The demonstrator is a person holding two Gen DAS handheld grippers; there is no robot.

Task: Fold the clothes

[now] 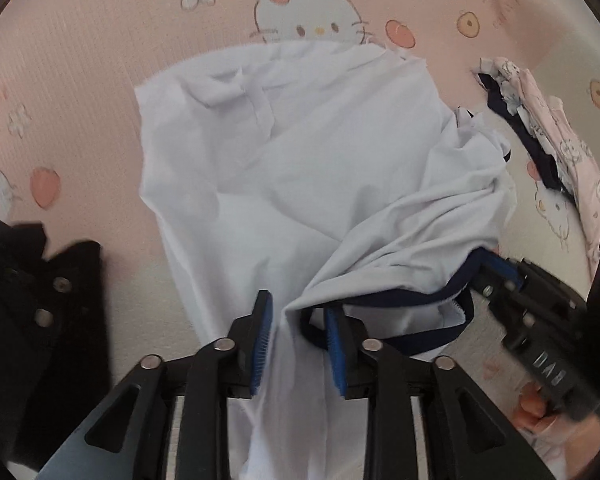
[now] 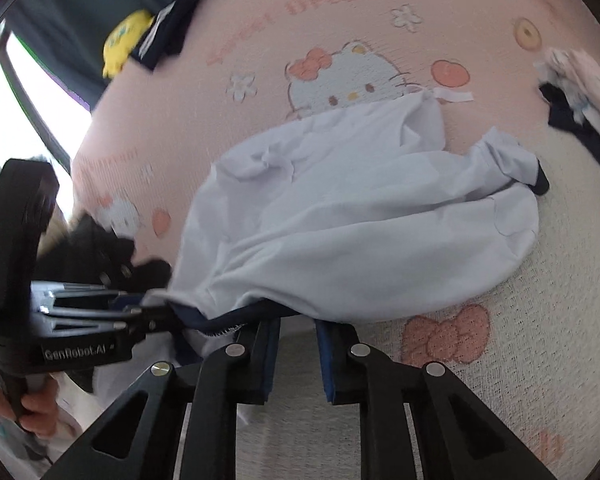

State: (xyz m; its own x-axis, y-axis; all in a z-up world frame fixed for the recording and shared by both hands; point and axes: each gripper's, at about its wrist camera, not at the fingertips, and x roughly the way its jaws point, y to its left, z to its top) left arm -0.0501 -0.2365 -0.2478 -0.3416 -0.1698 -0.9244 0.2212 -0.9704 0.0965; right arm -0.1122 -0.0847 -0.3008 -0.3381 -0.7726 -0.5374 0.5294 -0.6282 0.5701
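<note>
Both hand-held grippers, left (image 1: 298, 340) and right (image 2: 298, 354), pinch the near navy-trimmed edge of a white shirt (image 1: 300, 168) on the pink bed (image 1: 80, 80). Folding has barely begun; creases remain.

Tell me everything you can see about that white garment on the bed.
The white garment looks like thin, soft cotton with dark navy trim along one edge. It lies crumpled on the pink cartoon-cat bedspread, one side bunched into folds. Its near edge runs between the left tool fingers; the right tool meets the trimmed edge.
</note>
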